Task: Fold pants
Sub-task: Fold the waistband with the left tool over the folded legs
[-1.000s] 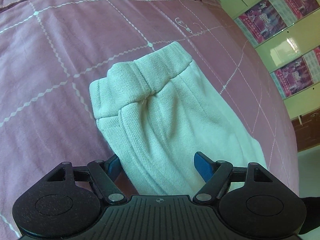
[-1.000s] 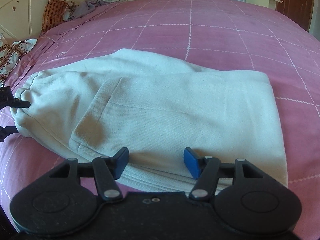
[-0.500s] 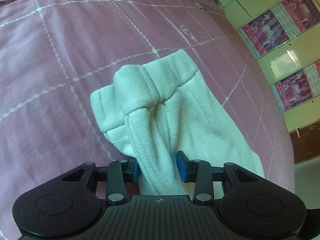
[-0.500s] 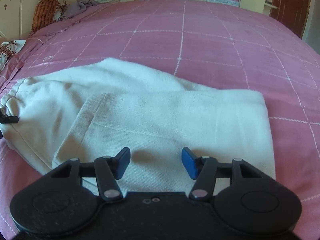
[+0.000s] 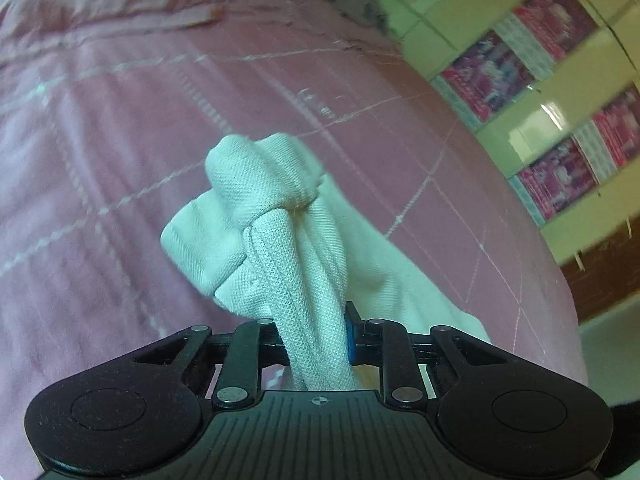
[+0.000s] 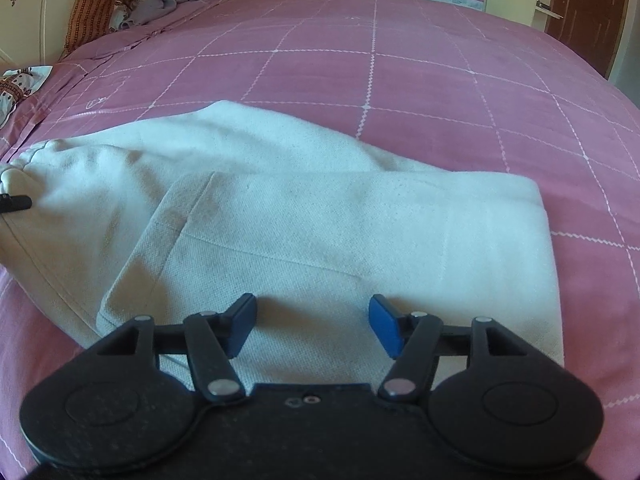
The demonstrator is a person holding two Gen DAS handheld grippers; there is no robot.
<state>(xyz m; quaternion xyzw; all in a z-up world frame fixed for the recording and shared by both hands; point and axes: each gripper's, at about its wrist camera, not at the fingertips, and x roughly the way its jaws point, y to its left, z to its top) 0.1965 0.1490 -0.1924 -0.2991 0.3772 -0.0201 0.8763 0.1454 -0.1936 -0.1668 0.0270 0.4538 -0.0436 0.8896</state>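
The cream-white pants (image 6: 320, 232) lie folded on the pink bed. In the left wrist view my left gripper (image 5: 316, 336) is shut on the bunched waistband end of the pants (image 5: 280, 216), which is lifted and gathered into a thick fold between the jaws. In the right wrist view my right gripper (image 6: 312, 320) is open, its blue pads (image 6: 384, 328) resting low over the near edge of the folded pants, holding nothing. The left gripper's tip (image 6: 16, 202) shows at the far left edge by the waistband.
The pink checked bedspread (image 6: 400, 64) spreads all around the pants. Pillows and a grey cloth (image 6: 168, 0) lie at the head of the bed. Wardrobe doors with posters (image 5: 560, 80) and a brown door (image 6: 588, 12) stand beyond the bed.
My left gripper closed on the waistband and lifted it, bunching the cloth. My right gripper moved forward over the pants' near edge and stayed open.
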